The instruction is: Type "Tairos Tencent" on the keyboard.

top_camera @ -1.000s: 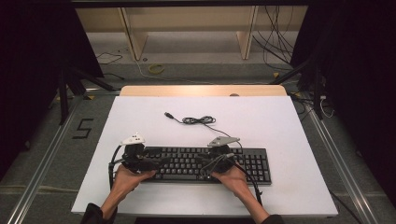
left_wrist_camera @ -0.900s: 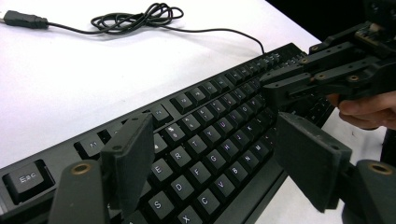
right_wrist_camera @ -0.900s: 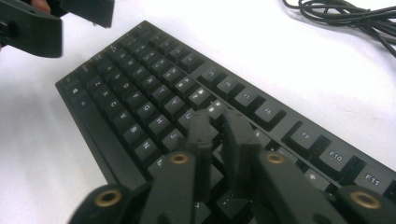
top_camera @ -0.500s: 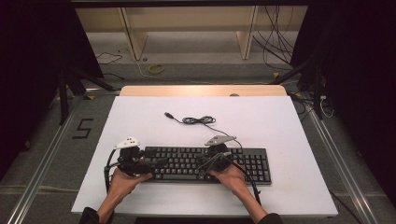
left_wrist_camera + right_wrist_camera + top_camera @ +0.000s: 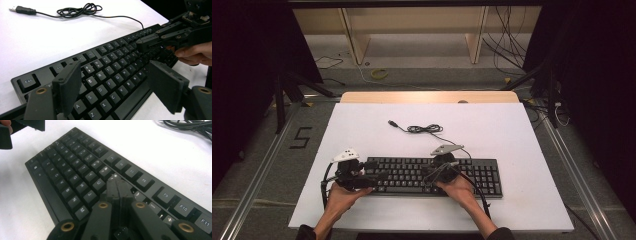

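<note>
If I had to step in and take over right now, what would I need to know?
Left gripper: jaws open, over the letter keys at the left end of the black keyboard, holding nothing.
Right gripper: jaws shut with nothing between them, tips down on the keys in the middle of the board, as if pressing one.
The keyboard lies flat near the front edge of the white table. Its cable lies coiled behind it, the USB plug loose on the table.
Done: I cannot tell which keys were pressed.
Left: probably more key presses; the plug is not connected.
</note>
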The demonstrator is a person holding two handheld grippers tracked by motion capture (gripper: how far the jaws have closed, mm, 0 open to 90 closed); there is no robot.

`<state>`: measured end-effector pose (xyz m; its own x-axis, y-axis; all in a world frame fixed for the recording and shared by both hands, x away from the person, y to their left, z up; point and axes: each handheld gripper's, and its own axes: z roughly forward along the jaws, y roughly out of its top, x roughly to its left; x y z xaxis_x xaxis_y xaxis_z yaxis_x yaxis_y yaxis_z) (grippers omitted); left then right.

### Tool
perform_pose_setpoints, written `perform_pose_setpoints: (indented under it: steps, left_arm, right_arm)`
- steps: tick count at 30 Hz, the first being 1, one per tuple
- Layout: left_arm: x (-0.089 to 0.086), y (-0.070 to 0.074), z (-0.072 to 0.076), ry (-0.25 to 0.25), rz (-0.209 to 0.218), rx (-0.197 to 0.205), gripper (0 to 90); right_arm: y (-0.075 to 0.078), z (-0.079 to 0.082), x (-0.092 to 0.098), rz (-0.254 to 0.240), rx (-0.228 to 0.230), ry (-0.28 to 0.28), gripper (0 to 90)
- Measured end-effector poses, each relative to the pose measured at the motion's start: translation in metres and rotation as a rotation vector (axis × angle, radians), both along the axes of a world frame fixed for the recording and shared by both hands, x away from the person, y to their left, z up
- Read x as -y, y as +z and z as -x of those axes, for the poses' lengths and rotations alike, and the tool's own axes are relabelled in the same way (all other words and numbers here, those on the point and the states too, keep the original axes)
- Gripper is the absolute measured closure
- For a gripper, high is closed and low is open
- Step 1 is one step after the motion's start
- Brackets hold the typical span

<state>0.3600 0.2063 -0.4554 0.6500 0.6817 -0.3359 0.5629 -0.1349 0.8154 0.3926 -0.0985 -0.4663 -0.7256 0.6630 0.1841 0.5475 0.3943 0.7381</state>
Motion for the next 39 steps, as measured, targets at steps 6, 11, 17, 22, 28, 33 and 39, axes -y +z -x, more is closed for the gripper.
perform_pose_setpoints:
  steps: [6, 11, 17, 22, 28, 33, 39]
  left_arm:
    - [-0.0054, -0.0013, 0.0009, 0.016, 0.005, 0.002, 27.4]
    - [-0.0084, -0.0020, 0.0021, 0.022, 0.007, 0.001, 27.6]
    - [-0.0081, -0.0028, 0.0025, 0.020, 0.002, 0.001, 27.8]
    - [-0.0082, -0.0037, 0.0020, 0.017, -0.002, -0.002, 28.0]
    - [-0.0080, -0.0045, 0.0017, 0.014, -0.011, -0.005, 28.0]
    - [-0.0079, -0.0048, 0.0016, 0.014, -0.015, -0.004, 28.0]
    - [-0.0081, -0.0052, 0.0014, 0.013, -0.021, -0.004, 28.8]
  right_arm:
    - [-0.0003, -0.0006, 0.0000, 0.002, -0.002, -0.002, 90.0]
    - [-0.0002, -0.0009, 0.0009, 0.006, -0.008, -0.005, 90.0]
    - [-0.0011, -0.0007, 0.0000, 0.013, -0.009, -0.003, 90.0]
    - [-0.0027, -0.0007, -0.0010, 0.025, -0.015, -0.002, 90.0]
    - [-0.0045, -0.0012, -0.0018, 0.034, -0.020, -0.005, 90.0]
    - [-0.0052, -0.0016, -0.0020, 0.037, -0.022, -0.006, 90.0]
    - [-0.0065, -0.0021, -0.0025, 0.042, -0.020, -0.008, 90.0]
